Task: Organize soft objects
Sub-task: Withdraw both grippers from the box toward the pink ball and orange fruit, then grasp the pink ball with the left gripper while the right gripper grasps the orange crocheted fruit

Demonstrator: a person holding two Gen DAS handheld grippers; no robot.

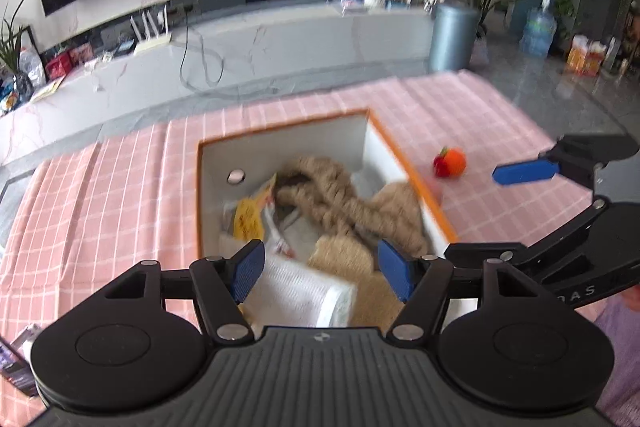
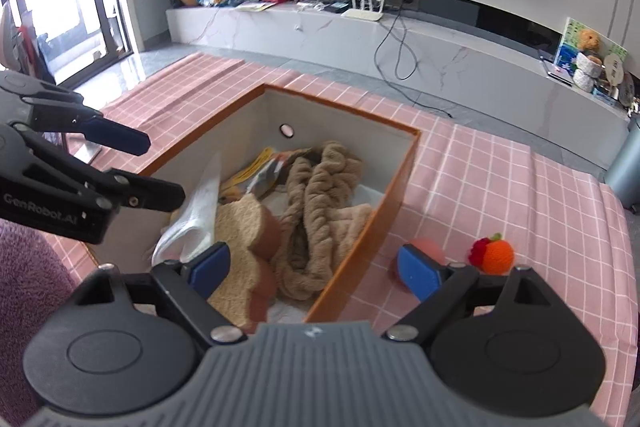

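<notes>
An orange-rimmed box (image 1: 412,171) (image 2: 340,109) with white inner walls sits on a pink checked tablecloth (image 1: 120,187) (image 2: 520,187). It holds a beige braided scarf (image 1: 344,195) (image 2: 320,195), a bread-slice cushion (image 1: 344,259) (image 2: 244,223), a white folded cloth (image 1: 296,287), a clear bag (image 2: 196,211) and a yellow packet (image 1: 248,215). My left gripper (image 1: 320,271) (image 2: 164,171) hangs open over the box's near end, holding nothing. My right gripper (image 2: 314,269) (image 1: 476,213) is open and empty over the box's right wall. A crocheted orange (image 1: 452,163) (image 2: 494,255) lies on the cloth outside the box, with a pink ball (image 2: 428,247) beside it, partly hidden by a finger.
Beyond the table's far edge run a grey floor and a low marble TV bench (image 2: 440,39) with a router and cables. A grey bin (image 1: 454,35) stands to the far right. A purple sleeve (image 2: 24,267) shows at the near edge.
</notes>
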